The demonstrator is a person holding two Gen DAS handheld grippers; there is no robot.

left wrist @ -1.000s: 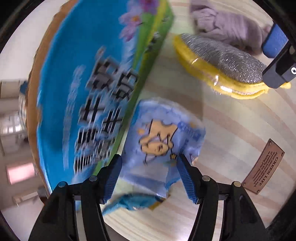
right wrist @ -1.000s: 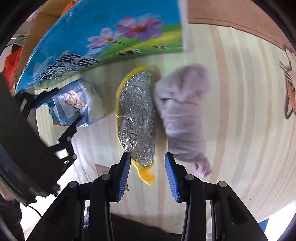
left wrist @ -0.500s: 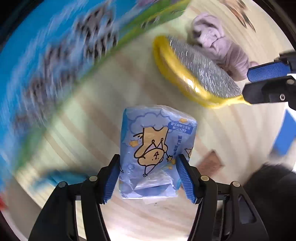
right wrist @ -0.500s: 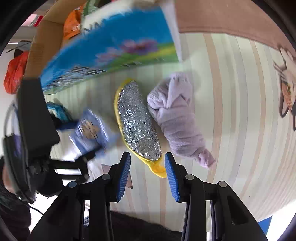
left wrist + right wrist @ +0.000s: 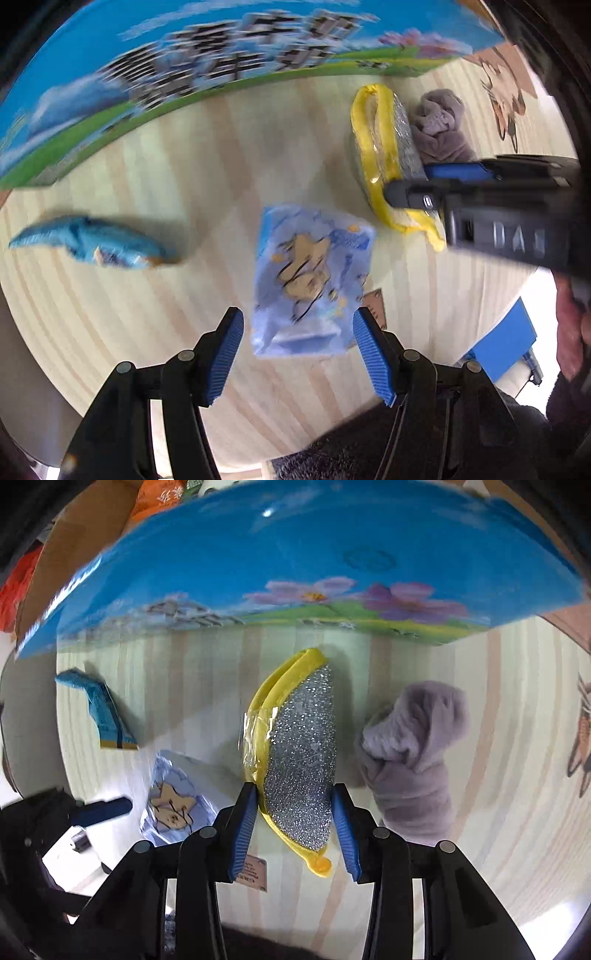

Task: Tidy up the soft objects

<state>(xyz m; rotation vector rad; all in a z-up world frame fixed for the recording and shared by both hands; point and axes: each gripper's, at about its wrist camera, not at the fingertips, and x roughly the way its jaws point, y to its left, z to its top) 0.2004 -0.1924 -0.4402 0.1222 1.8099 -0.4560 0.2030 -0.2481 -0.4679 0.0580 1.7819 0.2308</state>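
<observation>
Released since the earlier frame, the blue tissue pack [image 5: 312, 280] is now lying flat on the striped tabletop [image 5: 207, 155], and the left hand-held gripper [image 5: 298, 347] is sitting behind it with both pads spread clear of the wrapper and touching nothing. Over the same interval the right hand-held gripper [image 5: 293, 827] is closing in on the yellow scouring sponge [image 5: 301, 753]; its blue pads are now bracketing the near end of the sponge on both sides, but whether they are pressing it or only just beside it cannot be told. Judging from this, the sorting step is passing from the tissue pack to the sponge, and the next move is calling for a firm squeeze across the sponge's width before any lift. Beside the sponge, on its right, a bunched lilac cloth [image 5: 413, 753] is lying near but apart. A small blue packet [image 5: 88, 240] is resting well to the left. Behind all of these, a large blue printed box [image 5: 295, 572] is standing along the far edge. Both tools are pointing forward and downward over the tabletop, the left one crossing low in the right camera's corner.
</observation>
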